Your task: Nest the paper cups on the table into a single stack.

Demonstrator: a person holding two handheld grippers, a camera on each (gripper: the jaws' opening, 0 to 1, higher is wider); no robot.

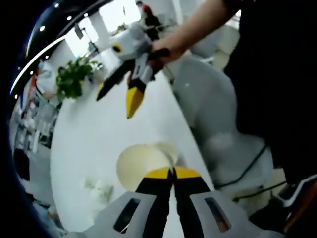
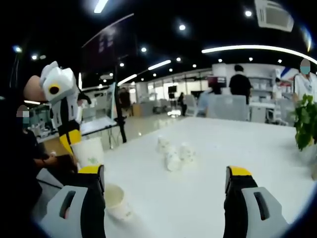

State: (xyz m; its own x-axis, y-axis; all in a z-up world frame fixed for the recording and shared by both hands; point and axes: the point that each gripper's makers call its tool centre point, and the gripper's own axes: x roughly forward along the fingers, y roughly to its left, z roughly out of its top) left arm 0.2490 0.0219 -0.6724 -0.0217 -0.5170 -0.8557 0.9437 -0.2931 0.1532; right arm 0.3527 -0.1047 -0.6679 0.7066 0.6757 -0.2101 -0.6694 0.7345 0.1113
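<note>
the right gripper [image 2: 166,184] hangs with jaws spread wide over the white table [image 2: 237,148]. at the table's left edge the left gripper [image 2: 74,141] pinches an upright paper cup [image 2: 90,152]; another cup [image 2: 117,201] stands below it. a cluster of cups [image 2: 174,151] sits mid-table, a plant [image 2: 306,121] at the right edge.

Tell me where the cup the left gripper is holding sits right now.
In the right gripper view, the held cup hangs at far left above the table edge, pinched by the left gripper, just above another cup.
</note>
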